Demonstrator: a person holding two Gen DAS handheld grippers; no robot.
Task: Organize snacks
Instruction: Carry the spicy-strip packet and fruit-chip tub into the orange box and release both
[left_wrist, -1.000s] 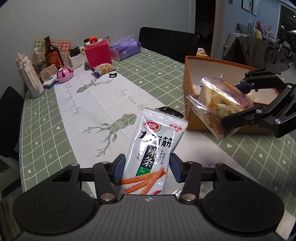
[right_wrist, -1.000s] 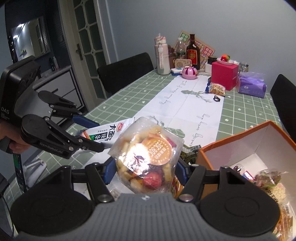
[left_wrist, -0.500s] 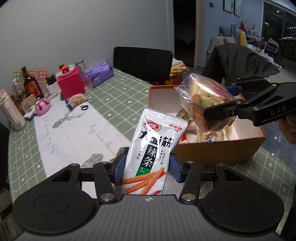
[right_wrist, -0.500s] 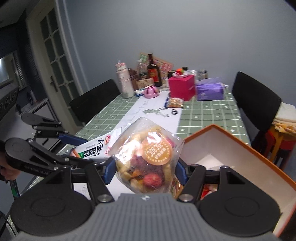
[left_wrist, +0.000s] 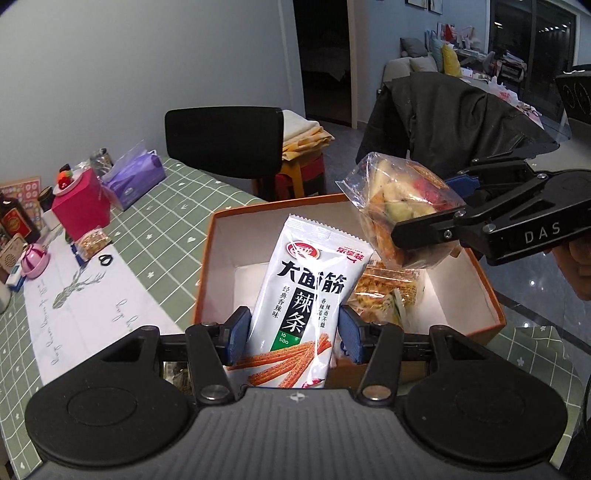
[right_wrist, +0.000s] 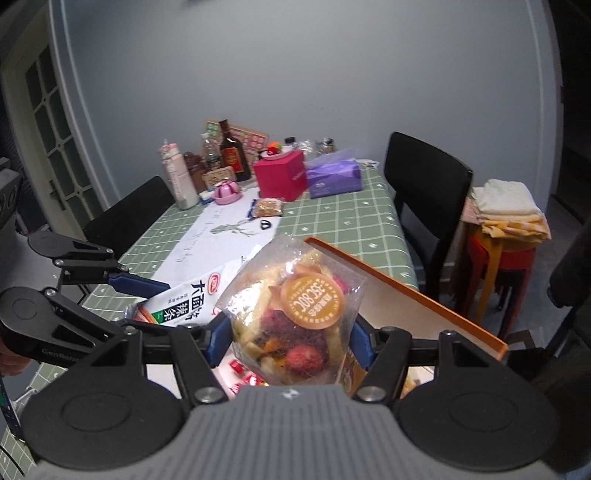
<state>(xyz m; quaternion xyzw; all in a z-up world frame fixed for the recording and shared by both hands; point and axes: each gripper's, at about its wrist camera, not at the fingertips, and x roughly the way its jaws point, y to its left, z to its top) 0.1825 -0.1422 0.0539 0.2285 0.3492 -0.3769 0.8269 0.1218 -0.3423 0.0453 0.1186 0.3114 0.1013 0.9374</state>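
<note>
Two tools grip snacks — above box (left_wrist: 480, 273).

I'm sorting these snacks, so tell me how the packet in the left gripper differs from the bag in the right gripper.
The spicy strip packet is opaque white, flat and printed; the dried fruit bag is clear, puffy, with an orange round sticker. The left gripper holds the packet upright; the right gripper holds its bag tilted. Both hang clamped over the orange box.

Two grippers (left_wrist: 291, 334) (right_wrist: 288, 341), one box (left_wrist: 207, 258)
</note>
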